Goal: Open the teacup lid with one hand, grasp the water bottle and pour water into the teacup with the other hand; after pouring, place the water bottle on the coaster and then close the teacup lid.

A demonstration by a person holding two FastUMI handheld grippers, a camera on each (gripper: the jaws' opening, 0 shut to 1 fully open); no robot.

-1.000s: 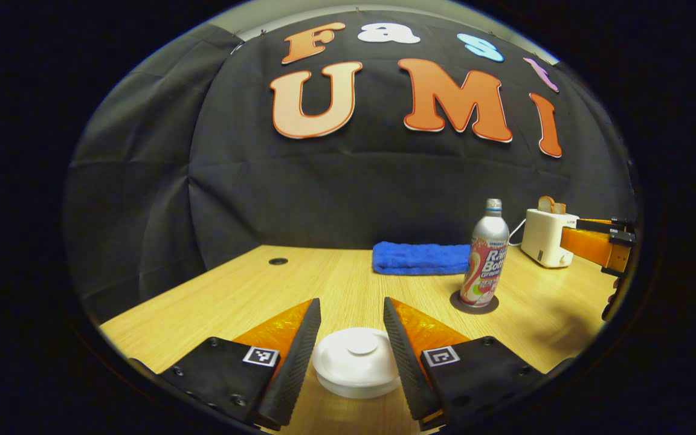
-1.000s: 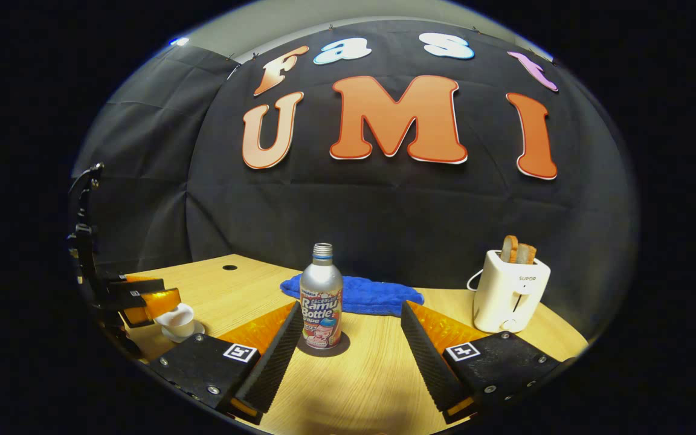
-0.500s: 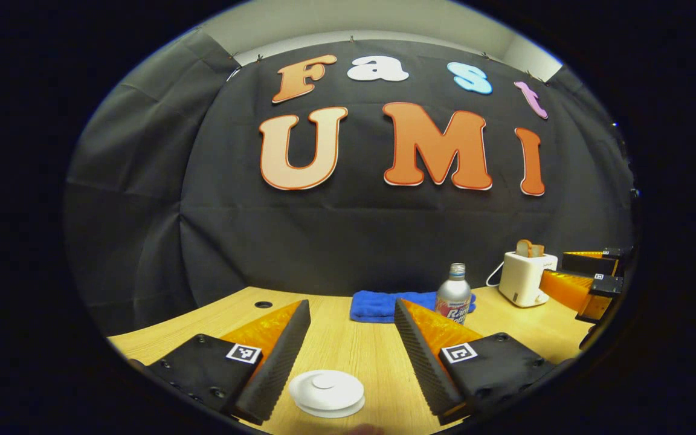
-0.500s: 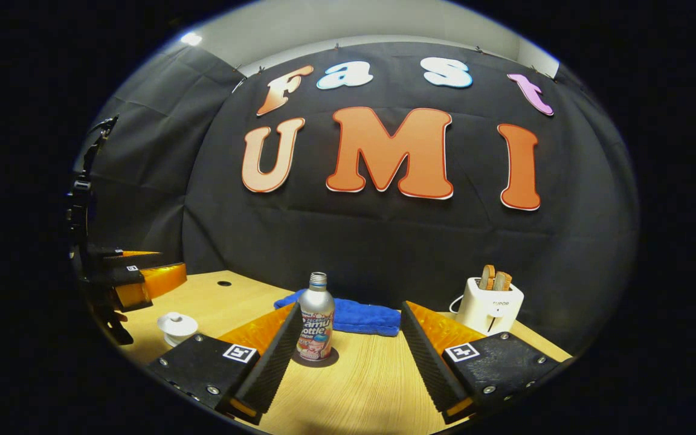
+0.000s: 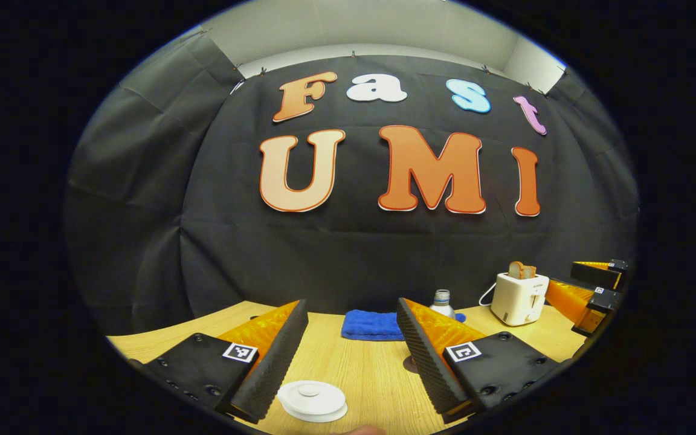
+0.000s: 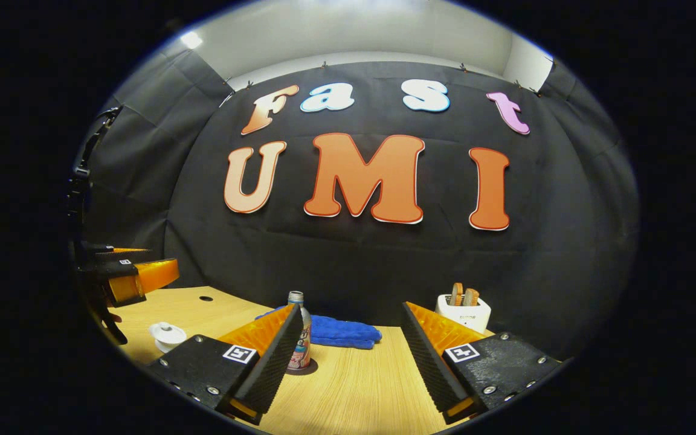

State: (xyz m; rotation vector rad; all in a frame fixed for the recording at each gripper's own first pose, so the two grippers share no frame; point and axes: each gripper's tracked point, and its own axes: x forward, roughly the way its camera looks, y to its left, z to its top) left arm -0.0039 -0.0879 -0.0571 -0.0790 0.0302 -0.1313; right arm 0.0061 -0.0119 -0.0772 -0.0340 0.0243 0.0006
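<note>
I hold both grippers above a pale wood-grain table (image 6: 360, 386); my left gripper (image 5: 351, 356) has its ribbed jaws spread wide, with the round white teacup lid (image 5: 312, 399) sitting on the cup just below and between them, untouched. My right gripper (image 6: 351, 356) is likewise spread and empty, bare tabletop ahead of it. The slim metal water bottle (image 6: 298, 338) stands upright on a dark round coaster (image 6: 303, 369) beside a nubby blue towel (image 6: 339, 331), well apart from the boxy white toaster (image 6: 464, 314) near the far edge

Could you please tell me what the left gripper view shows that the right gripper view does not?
Left gripper view: the lidded teacup close up, and the right hand-held gripper from the side. Right gripper view: the table's cable hole, the water bottle standing on its coaster, the left hand-held gripper from the side. Both: teacup, bottle, blue towel, toaster.
</note>
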